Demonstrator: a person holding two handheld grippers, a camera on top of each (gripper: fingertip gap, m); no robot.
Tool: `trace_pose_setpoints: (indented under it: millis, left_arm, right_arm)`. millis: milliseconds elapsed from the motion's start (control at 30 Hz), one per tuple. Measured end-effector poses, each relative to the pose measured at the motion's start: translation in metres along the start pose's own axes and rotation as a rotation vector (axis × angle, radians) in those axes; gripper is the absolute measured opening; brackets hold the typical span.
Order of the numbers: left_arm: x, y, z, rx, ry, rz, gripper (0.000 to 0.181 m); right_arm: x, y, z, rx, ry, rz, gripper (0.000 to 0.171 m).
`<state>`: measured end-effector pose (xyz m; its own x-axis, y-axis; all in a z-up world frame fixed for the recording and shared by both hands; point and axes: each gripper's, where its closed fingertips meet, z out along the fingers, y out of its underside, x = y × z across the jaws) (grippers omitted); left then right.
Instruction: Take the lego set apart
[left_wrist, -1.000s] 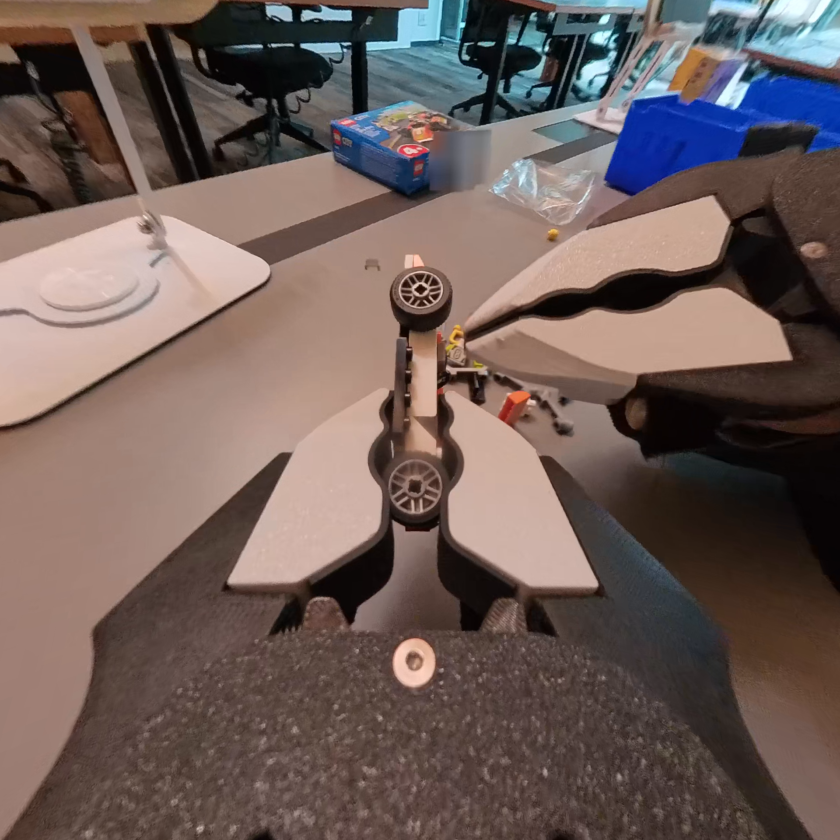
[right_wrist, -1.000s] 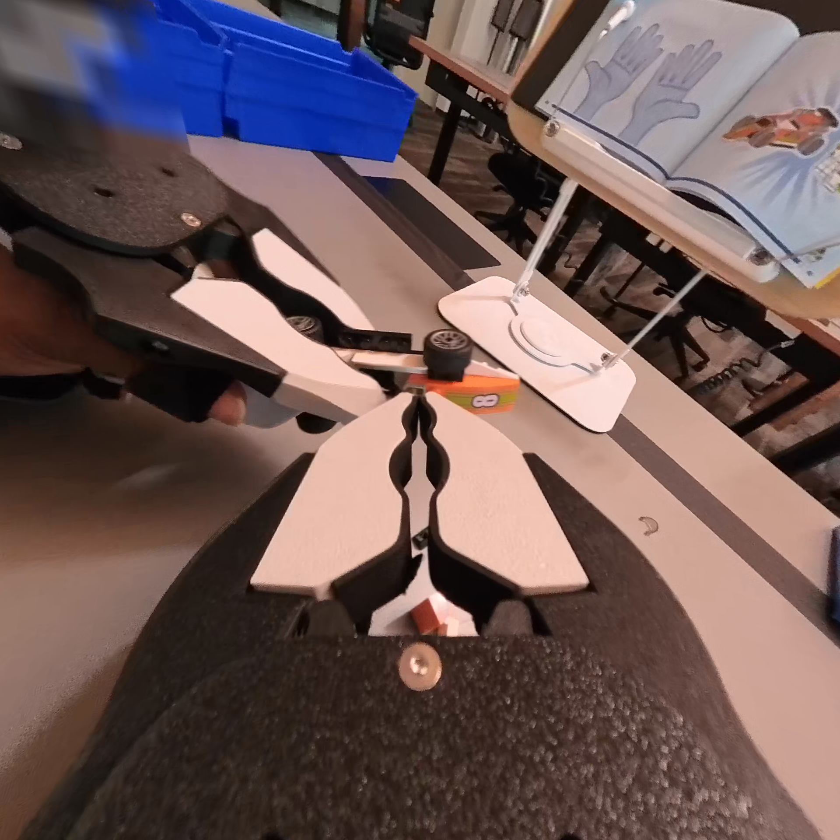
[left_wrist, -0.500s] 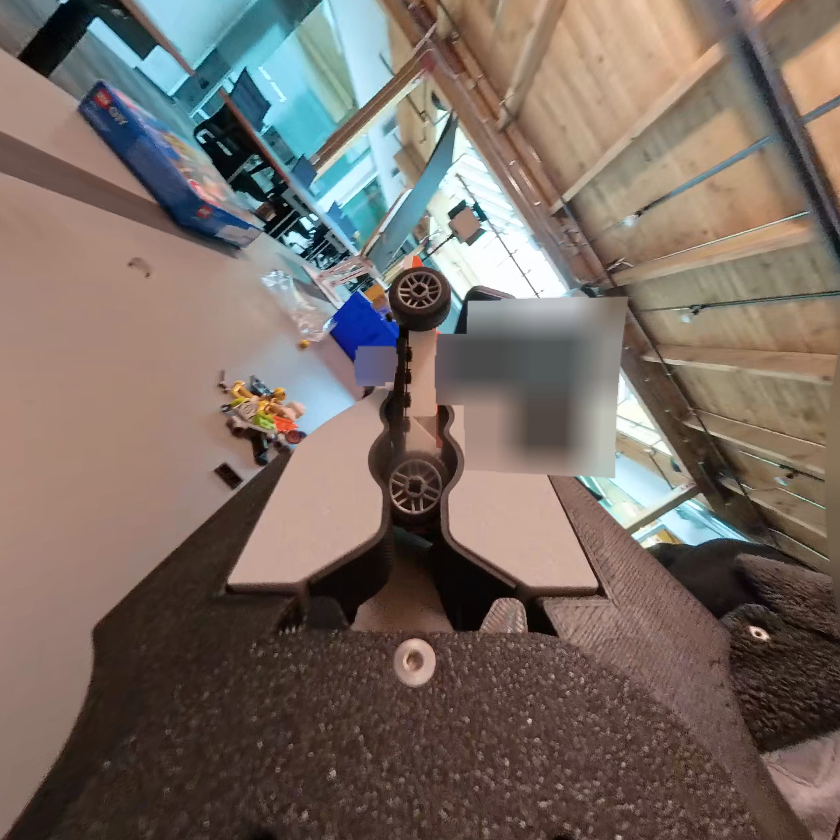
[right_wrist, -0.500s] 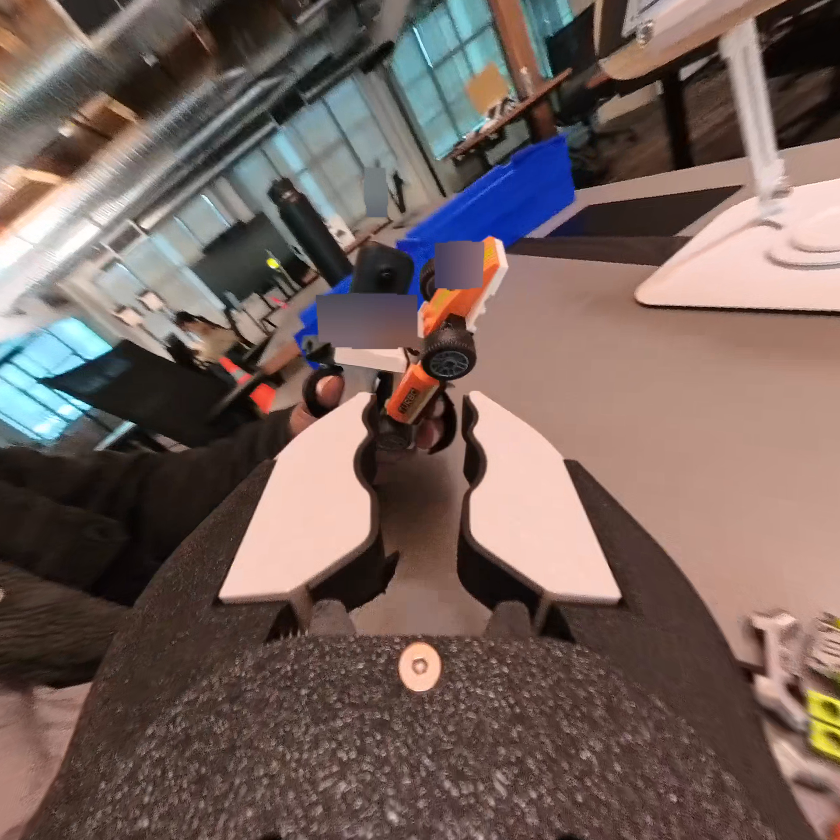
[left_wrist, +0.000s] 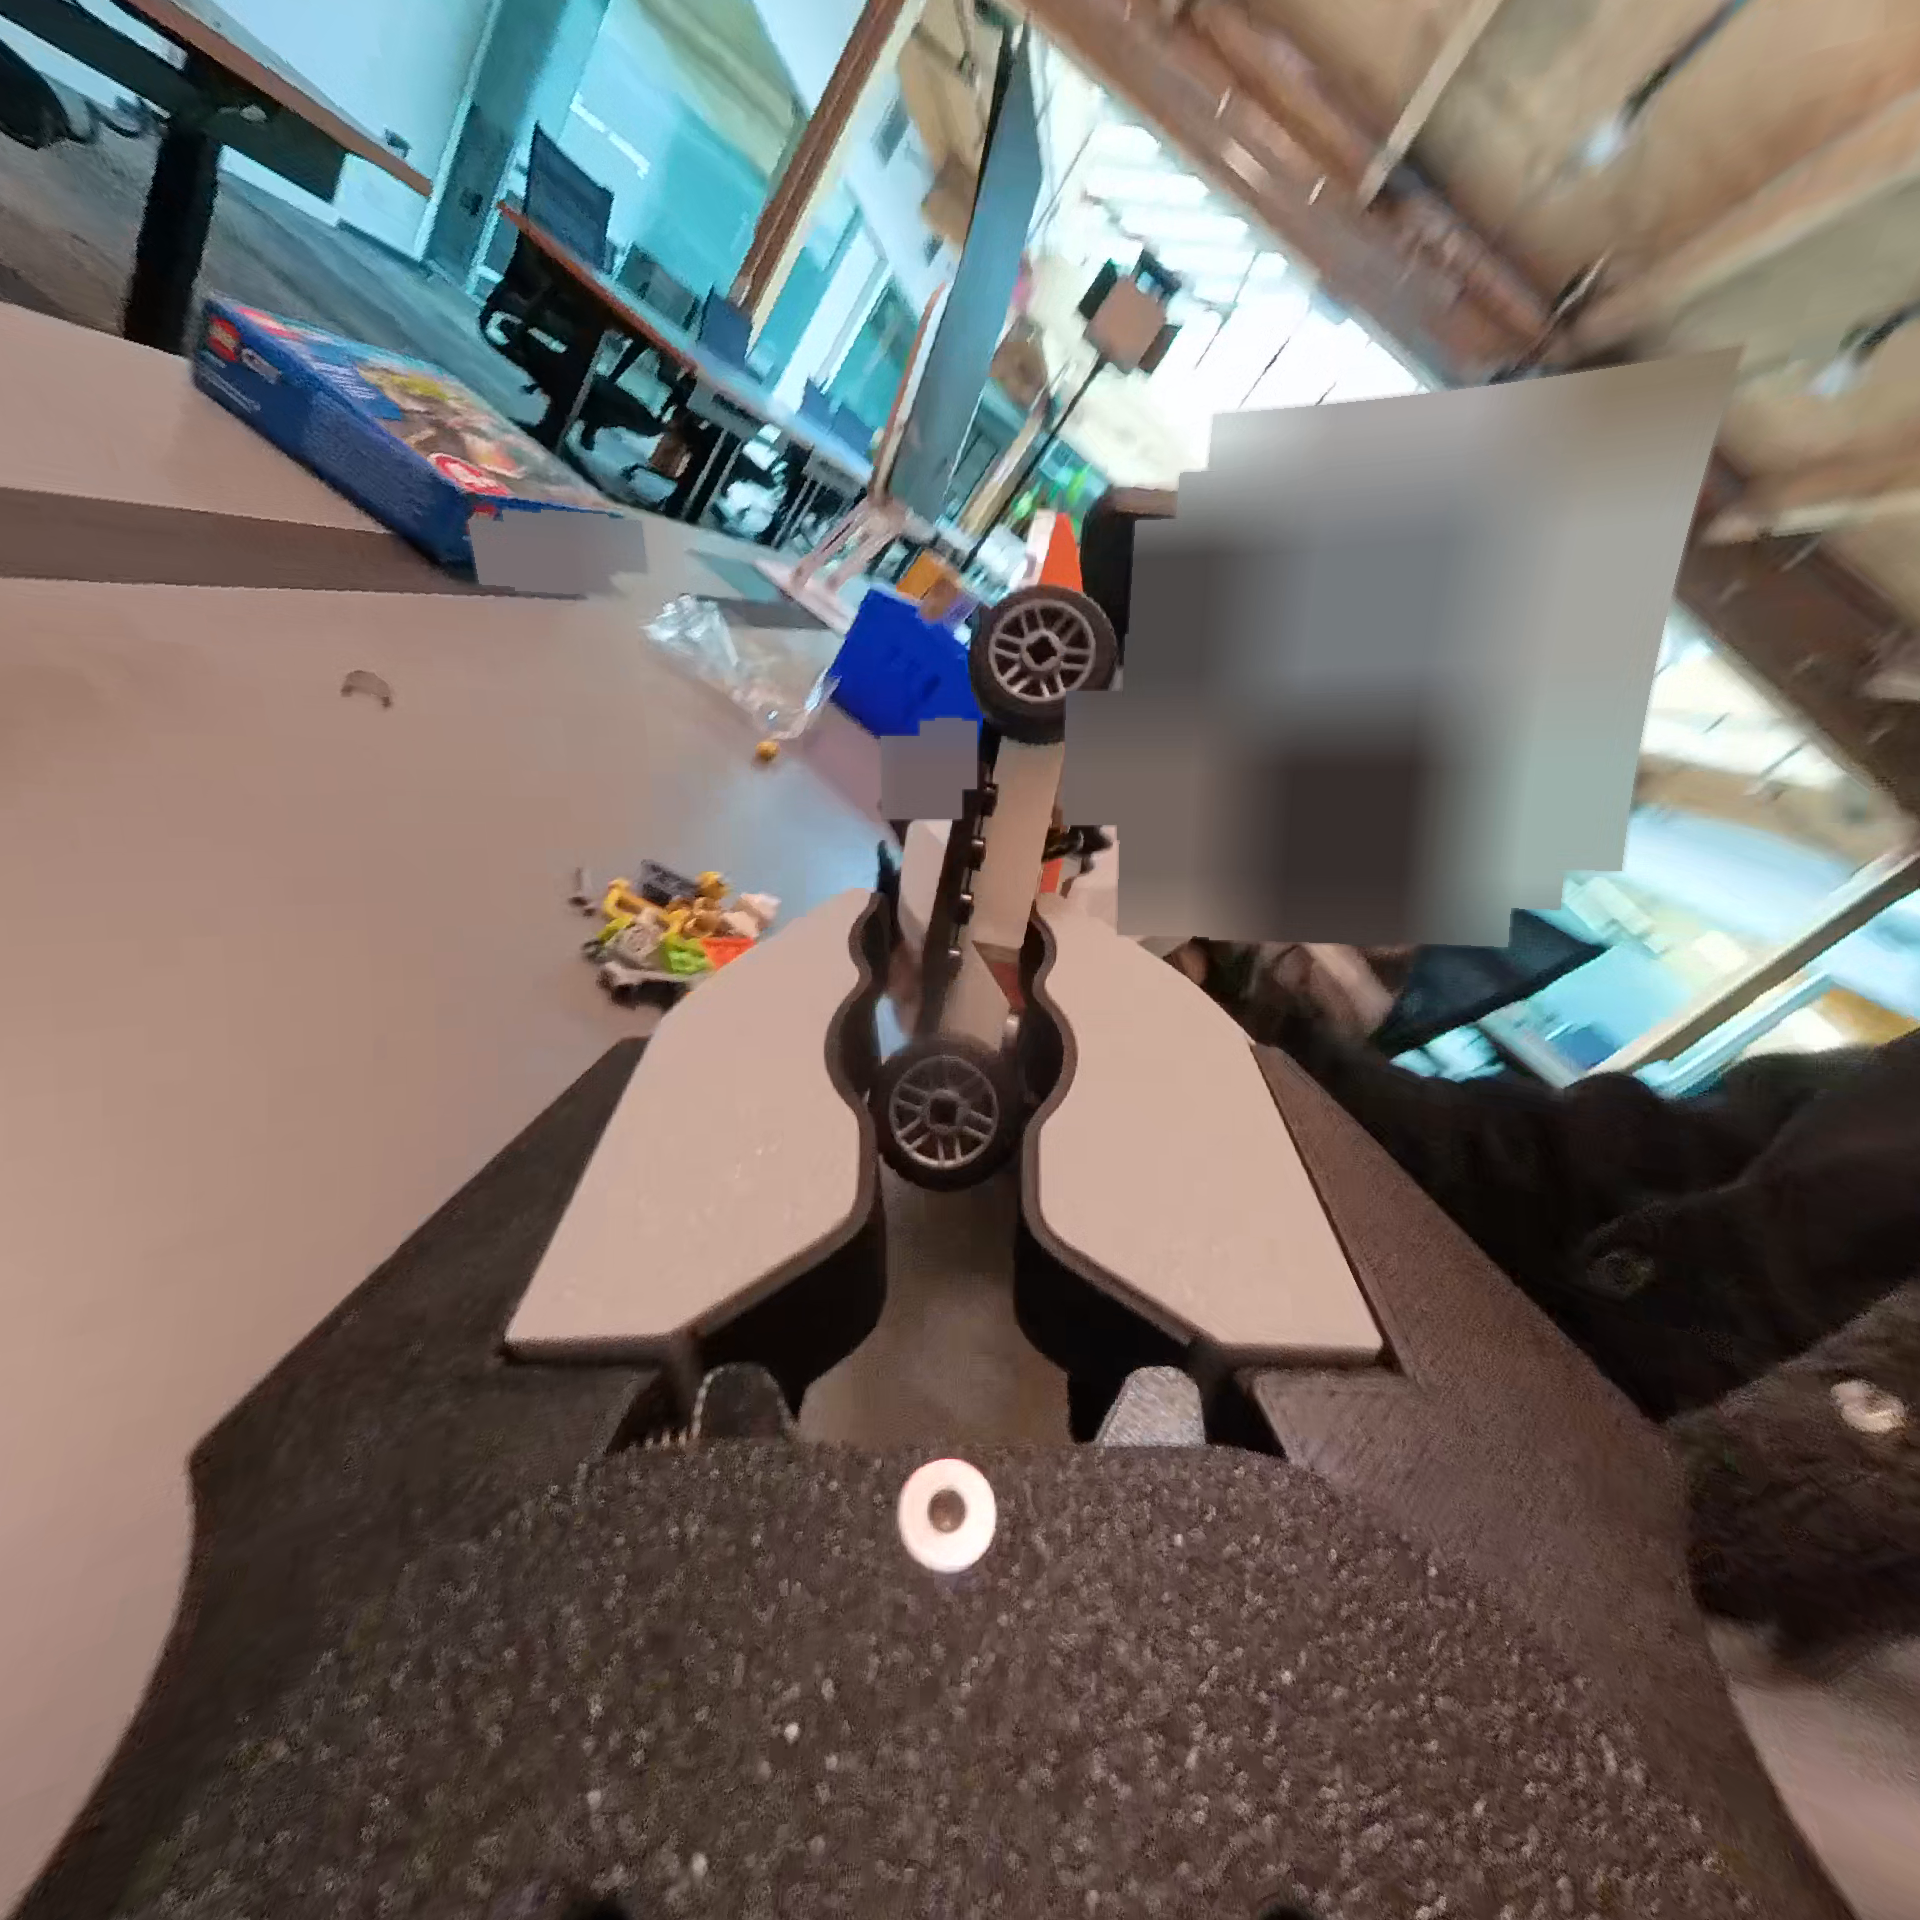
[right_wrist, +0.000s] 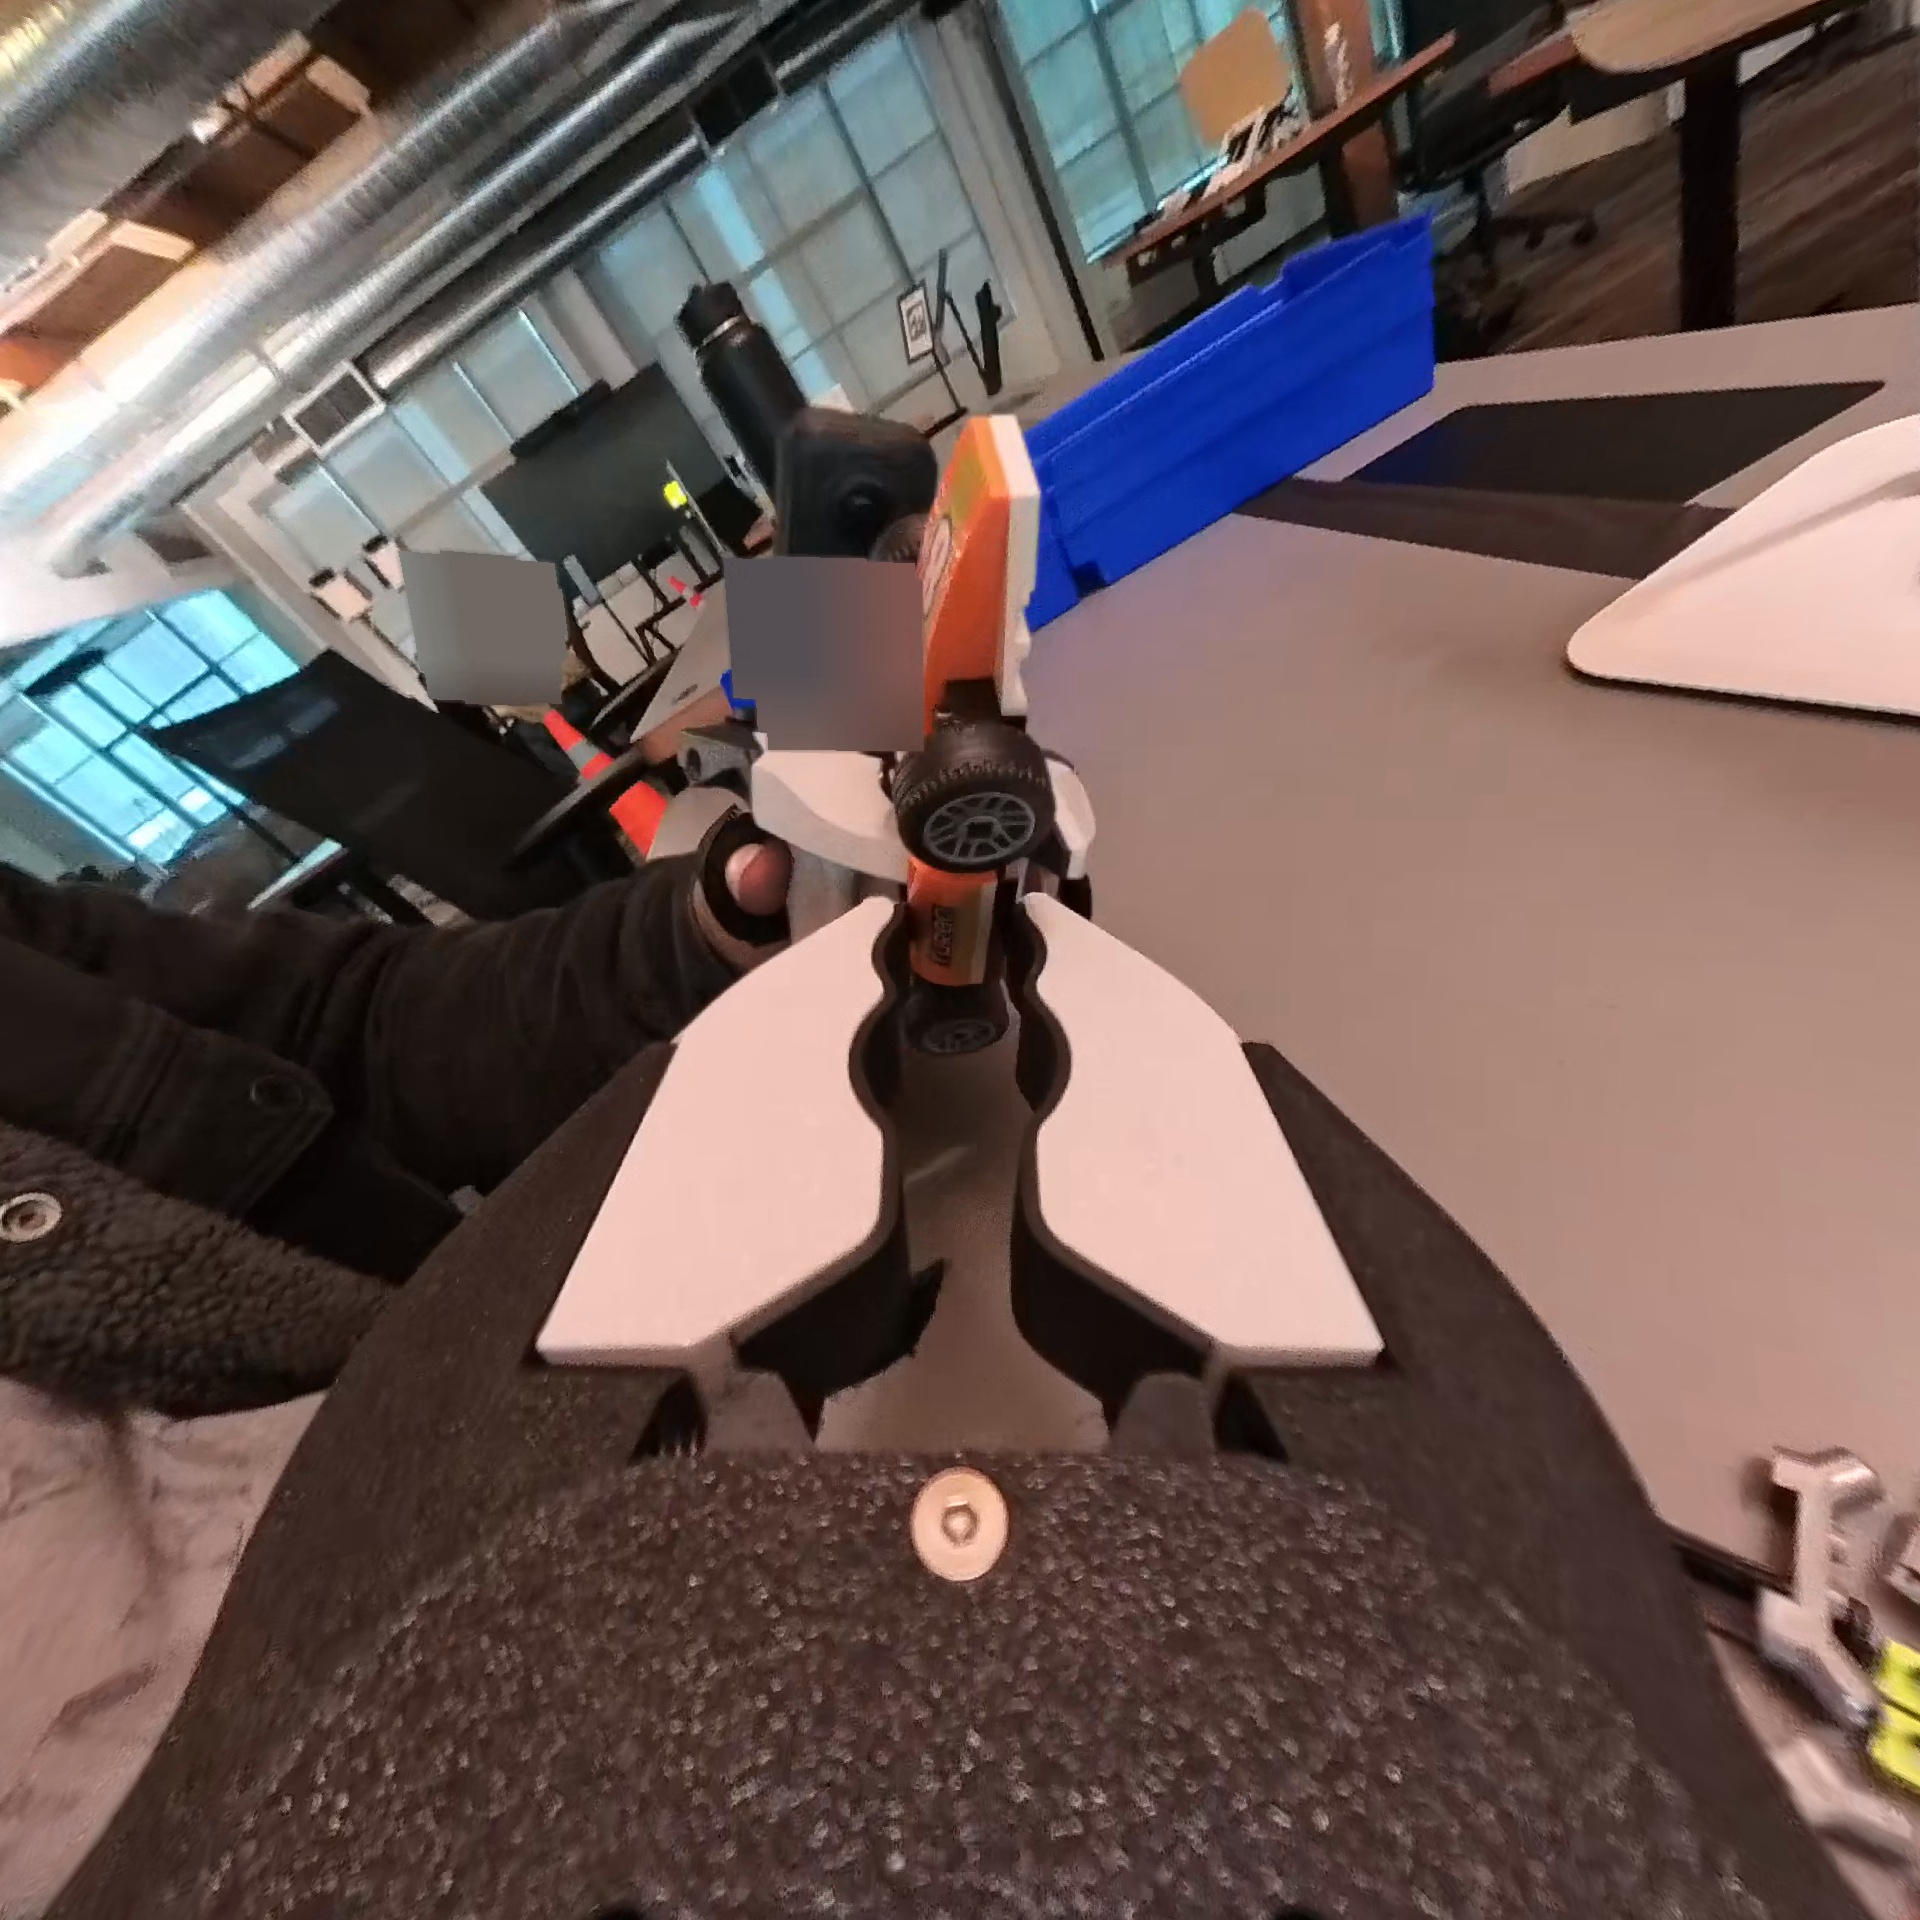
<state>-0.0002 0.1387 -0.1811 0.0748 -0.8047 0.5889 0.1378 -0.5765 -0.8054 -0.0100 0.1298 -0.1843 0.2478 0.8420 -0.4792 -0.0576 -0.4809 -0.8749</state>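
An orange and white lego car (right_wrist: 971, 582) with black wheels is up in the air between my two grippers. My right gripper (right_wrist: 961, 909) is shut on its orange nose (right_wrist: 945, 935). In the left wrist view the car (left_wrist: 1013, 821) stands tilted between my left gripper's (left_wrist: 951, 914) fingers. There is room beside the near wheel (left_wrist: 940, 1117) and between the left pad and the car, so this gripper is open. The left gripper's white fingers (right_wrist: 821, 816) flank the car's middle in the right wrist view.
A pile of loose pieces (left_wrist: 675, 930) lies on the grey table (left_wrist: 260, 935); more pieces (right_wrist: 1829, 1579) show at the lower right. A lego box (left_wrist: 353, 416), a plastic bag (left_wrist: 727, 655), a blue bin (right_wrist: 1247, 416) and a white stand base (right_wrist: 1766, 582) are farther off. Less than 4 cm separates the two grippers' tips.
Both grippers lifted and turned with the car. My right gripper opened, then shut on the car's orange nose. My left gripper's fingers have parted and the car has tilted between them.
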Motion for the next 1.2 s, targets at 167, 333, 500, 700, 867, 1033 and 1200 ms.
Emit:
trace_pose_setpoints:
  millis: [167, 333, 500, 700, 867, 1033, 1200]
  left_arm:
    - [-0.008, 0.014, -0.001, -0.125, -0.099, 0.167, 0.016]
    - [-0.027, 0.015, -0.002, -0.145, -0.281, 0.23, 0.015]
    - [-0.036, 0.011, -0.003, -0.125, -0.397, 0.287, 0.015]
    - [-0.028, 0.017, -0.001, -0.198, -0.36, 0.352, 0.015]
    - [-0.026, 0.03, 0.0, -0.251, -0.264, 0.222, 0.015]
    - [-0.025, 0.025, -0.005, -0.244, -0.23, 0.166, 0.015]
    - [-0.04, 0.034, -0.005, -0.261, -0.27, 0.087, 0.015]
  right_arm:
    - [0.009, 0.01, -0.01, -0.102, 0.013, 0.008, 0.017]
    - [0.032, 0.014, -0.008, -0.144, 0.233, -0.064, 0.019]
    - [0.044, 0.009, -0.005, -0.107, 0.456, -0.174, 0.017]
    - [0.041, 0.008, -0.008, -0.14, 0.402, -0.2, 0.013]
    - [0.037, 0.022, -0.02, -0.239, 0.238, -0.276, 0.009]
    - [0.043, 0.03, -0.035, -0.306, 0.216, -0.316, 0.007]
    - [0.073, 0.045, -0.067, -0.509, 0.412, -0.367, 0.007]
